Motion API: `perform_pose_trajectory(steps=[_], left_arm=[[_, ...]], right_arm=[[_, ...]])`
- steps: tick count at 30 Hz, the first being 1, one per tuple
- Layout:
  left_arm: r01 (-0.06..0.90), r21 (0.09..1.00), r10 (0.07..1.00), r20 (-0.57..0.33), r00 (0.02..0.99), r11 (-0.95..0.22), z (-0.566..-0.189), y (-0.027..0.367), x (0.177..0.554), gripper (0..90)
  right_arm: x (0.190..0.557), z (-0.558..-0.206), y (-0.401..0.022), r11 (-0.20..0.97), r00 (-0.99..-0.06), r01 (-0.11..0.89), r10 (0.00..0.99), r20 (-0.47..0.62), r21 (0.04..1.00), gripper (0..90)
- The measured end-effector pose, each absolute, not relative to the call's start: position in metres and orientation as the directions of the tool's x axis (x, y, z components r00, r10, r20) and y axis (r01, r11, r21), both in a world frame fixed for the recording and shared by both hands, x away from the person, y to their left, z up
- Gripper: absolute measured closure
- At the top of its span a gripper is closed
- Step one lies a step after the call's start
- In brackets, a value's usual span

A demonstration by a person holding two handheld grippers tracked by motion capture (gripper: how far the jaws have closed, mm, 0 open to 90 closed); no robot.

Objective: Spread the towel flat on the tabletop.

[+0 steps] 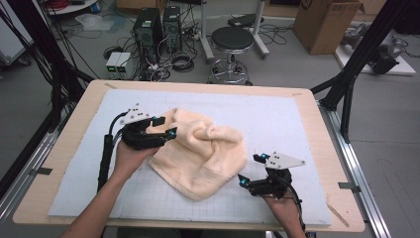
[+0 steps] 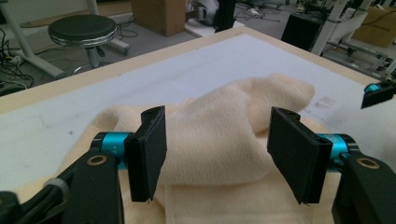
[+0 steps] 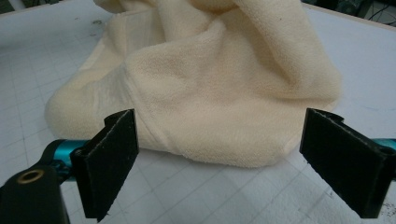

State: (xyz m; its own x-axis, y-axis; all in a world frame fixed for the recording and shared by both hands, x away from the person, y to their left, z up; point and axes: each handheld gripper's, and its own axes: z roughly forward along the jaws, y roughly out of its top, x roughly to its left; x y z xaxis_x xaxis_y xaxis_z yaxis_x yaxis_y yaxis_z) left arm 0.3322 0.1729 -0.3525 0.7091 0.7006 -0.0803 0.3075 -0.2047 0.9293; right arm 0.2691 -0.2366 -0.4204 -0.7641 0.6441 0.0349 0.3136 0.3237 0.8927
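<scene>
Cream fleece cloth (image 1: 200, 151) lies crumpled mid-worktop (image 1: 297, 94) in my high view, left hand-held gripper (image 1: 164, 127) at its left edge. Left gripper view: jaws wide over cloth, gripping nothing. Right gripper view: right hand-held gripper (image 3: 219, 163) gapes empty just before the cloth's near edge.

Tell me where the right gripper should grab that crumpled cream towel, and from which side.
Grip the towel at its near rounded edge, coming in low along the mat from the person's side. That hem lies flat and thin in front of the open right gripper, so one jaw could probably slide under it; the bunched middle fold looks too bulky to pinch cleanly.
</scene>
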Motion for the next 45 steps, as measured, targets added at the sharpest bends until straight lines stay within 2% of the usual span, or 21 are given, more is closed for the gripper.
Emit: perform_pose_trajectory(steps=[13, 17, 18, 24, 27, 29, 30, 34, 37, 38, 39, 40, 45], left_arm=[[0.358, 0.869, 0.674, -0.038, 0.737, -0.342, -0.41, 0.179, 0.3, 40.1], [0.373, 0.826, 0.646, -0.015, 0.764, -0.422, -0.42, 0.172, 0.299, 42.6], [0.373, 0.818, 0.635, -0.013, 0.773, -0.438, -0.422, 0.171, 0.3, 46.1], [0.434, 0.722, 0.619, -0.01, 0.785, -0.539, -0.438, 0.166, 0.31, 47.8], [0.428, 0.723, 0.621, 0.001, 0.784, -0.542, -0.438, 0.165, 0.309, 49.5], [0.421, 0.721, 0.618, 0.011, 0.786, -0.55, -0.437, 0.163, 0.306, 56.0], [0.42, 0.722, 0.617, 0.013, 0.786, -0.55, -0.437, 0.162, 0.306, 56.0], [0.403, 0.717, 0.601, 0.029, 0.799, -0.569, -0.436, 0.158, 0.3, 70.2], [0.406, 0.717, 0.6, 0.022, 0.799, -0.567, -0.436, 0.157, 0.3, 74.4], [0.405, 0.72, 0.599, 0.019, 0.801, -0.564, -0.436, 0.157, 0.3, 79.7], [0.402, 0.718, 0.595, 0.021, 0.804, -0.568, -0.436, 0.157, 0.3, 79.7], [0.395, 0.717, 0.589, 0.026, 0.808, -0.574, -0.436, 0.157, 0.299, 84.0], [0.383, 0.733, 0.578, 0.017, 0.816, -0.562, -0.43, 0.158, 0.293, 85.2]], right_arm=[[0.268, -0.42, -0.237, 0.327, -0.767, 0.315, 0.641, 0.036, 0.891, 11.2], [0.269, -0.42, -0.237, 0.328, -0.768, 0.312, 0.64, 0.032, 0.892, 11.2], [0.268, -0.42, -0.237, 0.328, -0.766, 0.318, 0.642, 0.037, 0.889, 11.2], [0.268, -0.42, -0.238, 0.327, -0.766, 0.313, 0.642, 0.034, 0.892, 11.2], [0.268, -0.42, -0.239, 0.325, -0.767, 0.316, 0.64, 0.038, 0.891, 11.1], [0.268, -0.42, -0.239, 0.325, -0.766, 0.315, 0.641, 0.037, 0.892, 11.1], [0.268, -0.42, -0.239, 0.325, -0.766, 0.315, 0.641, 0.037, 0.892, 11.1], [0.268, -0.42, -0.239, 0.327, -0.768, 0.311, 0.64, 0.033, 0.893, 11.1], [0.268, -0.42, -0.238, 0.328, -0.768, 0.314, 0.639, 0.036, 0.891, 11.1], [0.269, -0.42, -0.238, 0.33, -0.77, 0.308, 0.637, 0.031, 0.892, 11.1], [0.269, -0.42, -0.238, 0.33, -0.77, 0.308, 0.637, 0.031, 0.892, 11.1], [0.268, -0.42, -0.238, 0.332, -0.77, 0.317, 0.637, 0.037, 0.888, 11.1], [0.268, -0.42, -0.238, 0.337, -0.772, 0.312, 0.635, 0.031, 0.888, 11.2]])
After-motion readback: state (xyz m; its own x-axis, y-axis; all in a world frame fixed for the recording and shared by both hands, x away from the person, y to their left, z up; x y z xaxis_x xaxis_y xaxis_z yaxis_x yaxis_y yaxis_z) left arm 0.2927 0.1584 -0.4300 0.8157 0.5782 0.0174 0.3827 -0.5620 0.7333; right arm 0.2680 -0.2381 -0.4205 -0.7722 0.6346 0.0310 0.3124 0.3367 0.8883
